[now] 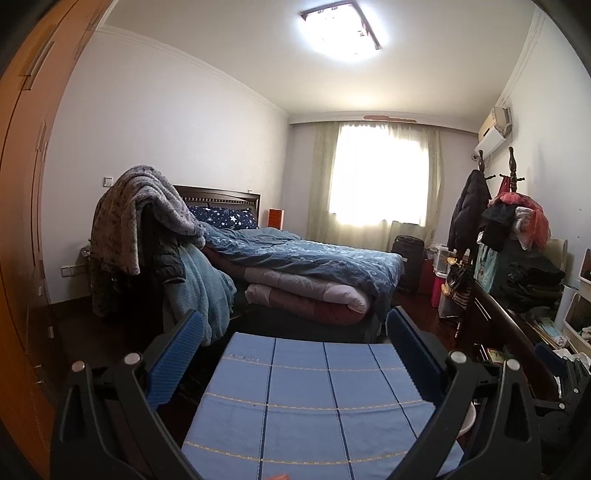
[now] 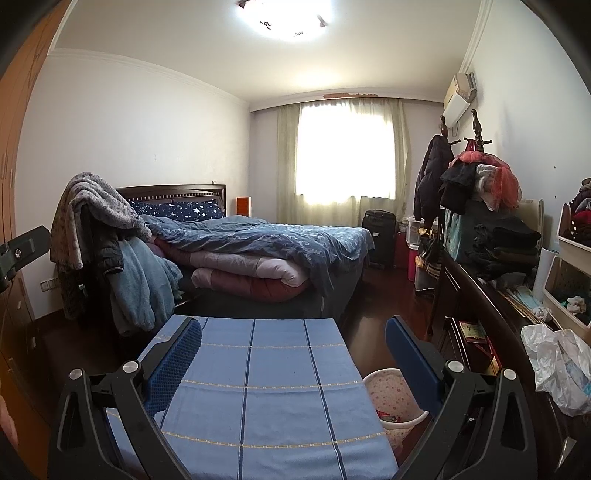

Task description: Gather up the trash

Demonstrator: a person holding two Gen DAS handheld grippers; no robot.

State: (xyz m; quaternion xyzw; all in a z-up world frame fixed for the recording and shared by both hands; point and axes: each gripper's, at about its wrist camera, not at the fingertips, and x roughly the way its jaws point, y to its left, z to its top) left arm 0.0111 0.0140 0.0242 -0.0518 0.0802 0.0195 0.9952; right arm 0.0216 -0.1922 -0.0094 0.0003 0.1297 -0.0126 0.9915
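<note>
Both grippers hover over a table draped in a blue checked cloth (image 2: 258, 387), fingers spread wide and empty — the left gripper (image 1: 295, 354) and the right gripper (image 2: 293, 354) alike. A pink-dotted wastebasket (image 2: 391, 395) stands just beside the table, holding what may be red wrappers. A crumpled plastic bag (image 2: 557, 373) lies on the dark dresser (image 2: 491, 321).

No legible text anywhere.

White walls, bed (image 1: 295, 258), curtained window (image 1: 376, 177), ceiling light (image 1: 341, 27)
</note>
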